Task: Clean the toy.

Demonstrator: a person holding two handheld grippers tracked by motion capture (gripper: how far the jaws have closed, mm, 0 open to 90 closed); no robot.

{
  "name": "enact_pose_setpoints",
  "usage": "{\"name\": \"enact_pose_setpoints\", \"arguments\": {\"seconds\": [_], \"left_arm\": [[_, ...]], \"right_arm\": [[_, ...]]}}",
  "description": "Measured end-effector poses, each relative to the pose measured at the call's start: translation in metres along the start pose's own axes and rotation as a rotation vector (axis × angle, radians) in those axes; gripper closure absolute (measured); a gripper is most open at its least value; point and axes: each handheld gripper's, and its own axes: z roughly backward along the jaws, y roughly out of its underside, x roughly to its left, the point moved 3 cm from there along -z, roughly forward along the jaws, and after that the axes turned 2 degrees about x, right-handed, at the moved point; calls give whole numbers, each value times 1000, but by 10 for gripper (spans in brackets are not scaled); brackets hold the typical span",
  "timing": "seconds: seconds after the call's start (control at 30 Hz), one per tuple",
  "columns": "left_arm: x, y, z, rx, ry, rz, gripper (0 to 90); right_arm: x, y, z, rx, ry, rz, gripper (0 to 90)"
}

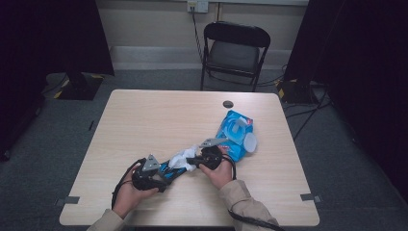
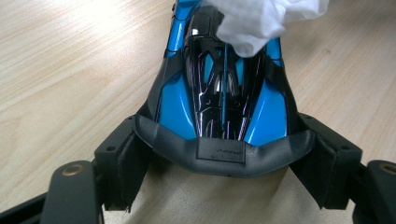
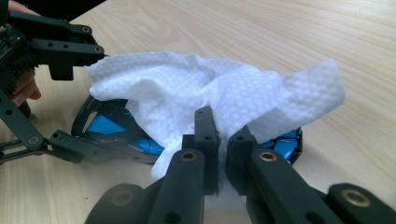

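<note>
Black jaws of the right gripper (image 3: 220, 156) pinch a crumpled white wet wipe (image 3: 219, 93), pressed nearly together on its fold so the loose part drapes over the blue toy race car (image 2: 219, 93) for wiping. That car lies on the wooden table (image 1: 144, 120) near the person's edge, its rear clamped across its width by the left gripper (image 2: 219, 158), probably to keep it from sliding under the rubbing. Just beyond the right gripper lies a blue wipes packet (image 1: 238, 132), flap open, within easy reach.
</note>
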Motion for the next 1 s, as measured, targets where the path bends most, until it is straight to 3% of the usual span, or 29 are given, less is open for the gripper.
{"name": "enact_pose_setpoints", "arguments": {"seconds": [0.47, 0.77, 0.87, 1.0], "left_arm": [[1, 2, 0, -17, 3, -4, 251], [0, 3, 0, -27, 4, -3, 251], [0, 3, 0, -27, 4, -4, 251], [0, 3, 0, -27, 4, -4, 251]], "right_arm": [[-18, 4, 8, -32, 83, -39, 866], [-26, 10, 12, -2, 152, -38, 865], [-25, 6, 16, -26, 153, -28, 865], [-13, -7, 22, -58, 101, -12, 865]]}}
